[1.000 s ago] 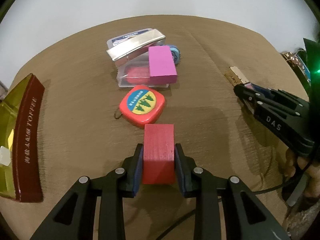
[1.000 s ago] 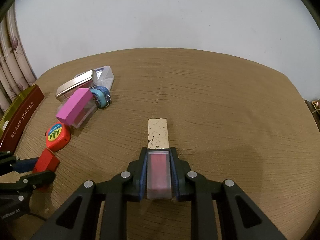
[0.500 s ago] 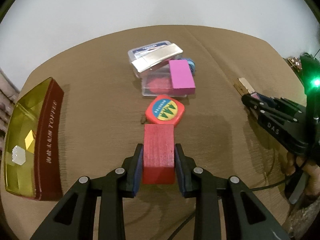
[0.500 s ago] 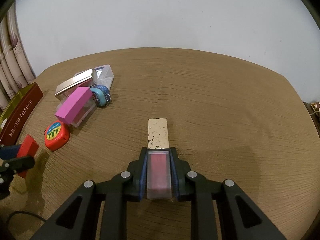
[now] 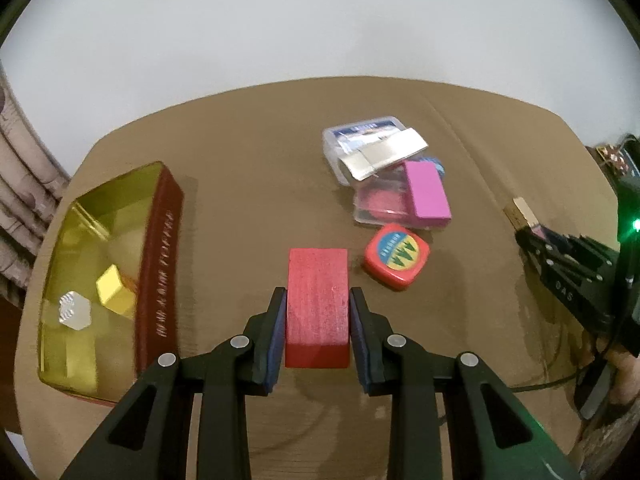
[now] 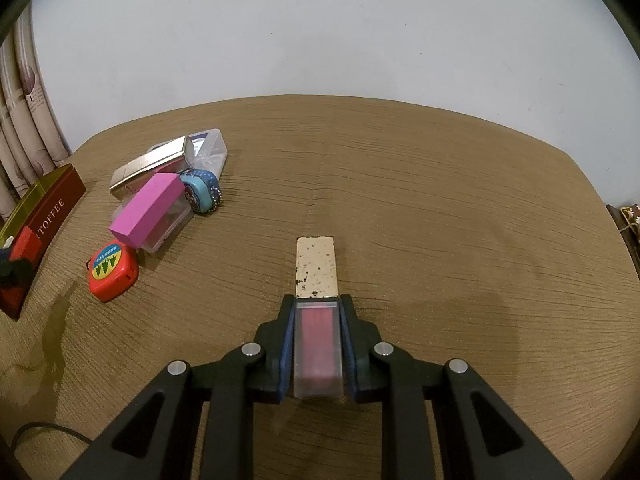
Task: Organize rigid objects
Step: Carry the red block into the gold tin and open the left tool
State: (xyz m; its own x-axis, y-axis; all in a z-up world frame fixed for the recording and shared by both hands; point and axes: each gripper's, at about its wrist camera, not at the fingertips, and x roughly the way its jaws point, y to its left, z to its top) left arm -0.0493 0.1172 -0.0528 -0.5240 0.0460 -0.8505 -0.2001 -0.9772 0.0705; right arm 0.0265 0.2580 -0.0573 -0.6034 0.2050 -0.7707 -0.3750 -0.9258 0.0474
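Between the pads of the left gripper (image 5: 318, 320) a red block (image 5: 317, 304) is clamped lengthwise above the worktop (image 5: 248, 184); the toffee tin (image 5: 104, 264) is seen at nine o'clock.

Matt wood-grain desk (image 6: 440, 208); painted wooden red block (image 5: 318, 304); glossy metal toffee tin (image 5: 100, 272) at nine o'clock; clear plastic case (image 6: 318, 352).

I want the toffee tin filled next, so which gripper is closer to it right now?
Left. The left gripper, shut on the red block, is just beside the toffee tin; the right gripper is far across the table.
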